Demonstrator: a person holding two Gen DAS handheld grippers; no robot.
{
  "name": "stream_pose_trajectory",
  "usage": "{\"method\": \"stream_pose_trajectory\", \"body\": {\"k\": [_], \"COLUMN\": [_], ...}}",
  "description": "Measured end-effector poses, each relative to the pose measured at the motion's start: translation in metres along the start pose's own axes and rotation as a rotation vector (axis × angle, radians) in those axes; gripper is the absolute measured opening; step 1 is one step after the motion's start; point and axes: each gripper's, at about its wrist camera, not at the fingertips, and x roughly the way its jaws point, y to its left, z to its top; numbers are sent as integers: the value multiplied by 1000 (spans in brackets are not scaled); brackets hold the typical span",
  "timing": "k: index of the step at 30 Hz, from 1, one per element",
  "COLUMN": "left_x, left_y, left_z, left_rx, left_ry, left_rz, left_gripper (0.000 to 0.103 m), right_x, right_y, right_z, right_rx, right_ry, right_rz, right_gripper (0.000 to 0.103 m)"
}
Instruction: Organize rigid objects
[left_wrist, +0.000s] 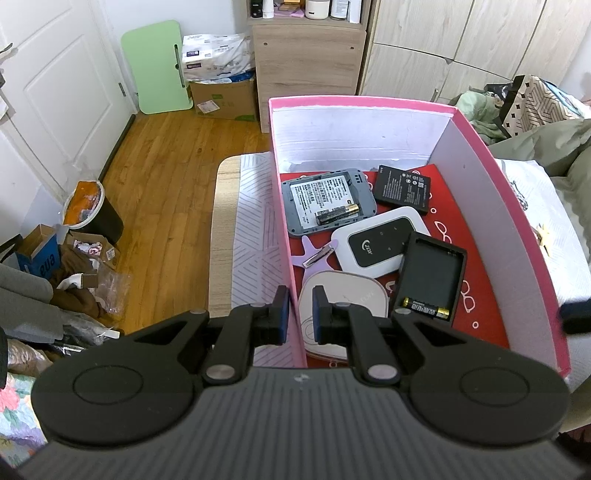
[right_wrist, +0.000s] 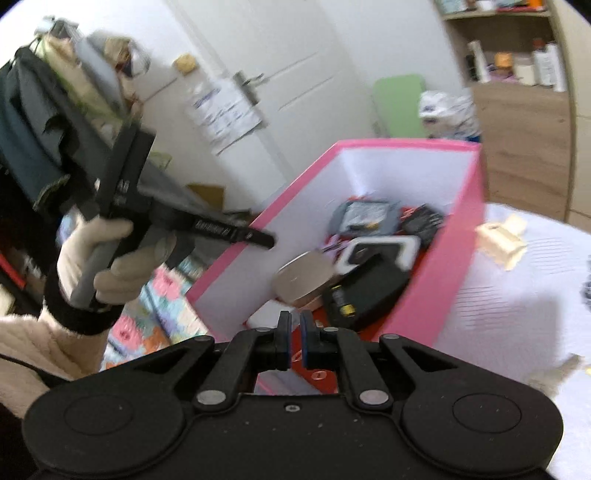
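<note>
We see the pink box (left_wrist: 517, 206) standing on the bench (left_wrist: 221, 229), which is draped with a white patterned cloth (left_wrist: 255, 236); everything below is placed against that box. Our left gripper (left_wrist: 300, 310) straddles the box's near left wall, its jaws clamped on that wall, one blue pad outside and one inside. Inside the box, on its red floor, a grey device (left_wrist: 325, 201) lies toward the far left with a small battery (left_wrist: 338, 214) resting on it, and a flat black battery pack (left_wrist: 402, 188) lies toward the far right. A white router (left_wrist: 376, 243) sits in the middle, a black tray (left_wrist: 430, 273) with another battery (left_wrist: 424, 308) in it leans on it at the near right, and a beige rounded case (left_wrist: 343, 295) lies near the left wall, beside a purple star clip (left_wrist: 319, 254). Our right gripper (right_wrist: 294, 341) hovers at the box's near end, its jaws nearly together and holding nothing. That view is blurred. A gloved hand (right_wrist: 107, 258) holds the left tool outside the box's left wall.
</note>
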Motion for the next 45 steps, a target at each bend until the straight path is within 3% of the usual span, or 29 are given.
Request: {"method": "stream_pose_trajectory", "body": {"k": [7, 15, 20, 28, 32, 35, 36, 37, 39, 45], "left_x": [-1, -1, -1, -1, -1, -1, -1, -1, -1, -1], "left_y": [0, 1, 0, 0, 0, 1, 1, 1, 1, 1], "left_z": [0, 0, 0, 0, 0, 0, 0, 0, 0, 0], "left_rx": [-7, -11, -12, -13, -13, -14, -14, -14, -14, -15], "left_ry": [0, 2, 4, 5, 5, 4, 4, 5, 5, 5], "left_rz": [3, 8, 10, 10, 11, 9, 9, 9, 8, 8], "left_gripper": [10, 10, 10, 10, 10, 10, 10, 10, 10, 10], "right_x": [-46, -47, -30, 1, 11, 19, 21, 20, 16, 1], "right_y": [-27, -69, -85, -101, -104, -101, -99, -99, -101, -110], "right_z": [-13, -46, -56, -58, -57, -57, -57, -57, -55, -52], "right_rx": [49, 110, 112, 73, 69, 15, -6, -7, 22, 132], "right_ry": [-86, -41, -13, 30, 13, 10, 6, -2, -10, -74], "right_rz": [-207, -439, -506, -594, -596, -623, -634, -627, -607, -536], "right_gripper": [12, 21, 27, 50, 58, 58, 50, 35, 29, 29]}}
